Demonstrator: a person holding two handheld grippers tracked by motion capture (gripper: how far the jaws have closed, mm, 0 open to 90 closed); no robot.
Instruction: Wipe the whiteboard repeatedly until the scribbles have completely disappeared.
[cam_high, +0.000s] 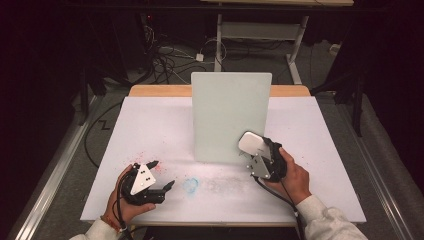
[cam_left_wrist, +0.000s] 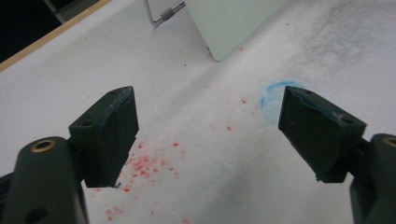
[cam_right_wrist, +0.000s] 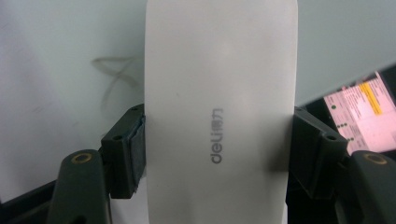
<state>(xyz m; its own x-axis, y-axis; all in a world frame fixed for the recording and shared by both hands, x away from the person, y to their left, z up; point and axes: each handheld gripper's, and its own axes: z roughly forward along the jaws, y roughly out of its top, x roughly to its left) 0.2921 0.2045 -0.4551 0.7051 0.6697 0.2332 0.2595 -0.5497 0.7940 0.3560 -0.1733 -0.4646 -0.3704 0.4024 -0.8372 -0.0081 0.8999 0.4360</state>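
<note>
The right gripper (cam_high: 248, 150) squeezes a white eraser block (cam_right_wrist: 219, 112) between its two jaws (grey letters on it say "deli") and holds it up against the pale board (cam_high: 230, 117) that stands in the middle of the tabletop (cam_high: 150, 130). The left gripper (cam_high: 164, 175) sits low near the front left corner with its jaws wide apart and nothing in them. Red crumbs (cam_left_wrist: 140, 164) and a blue ring mark (cam_left_wrist: 275, 95) lie on the white top by it.
</note>
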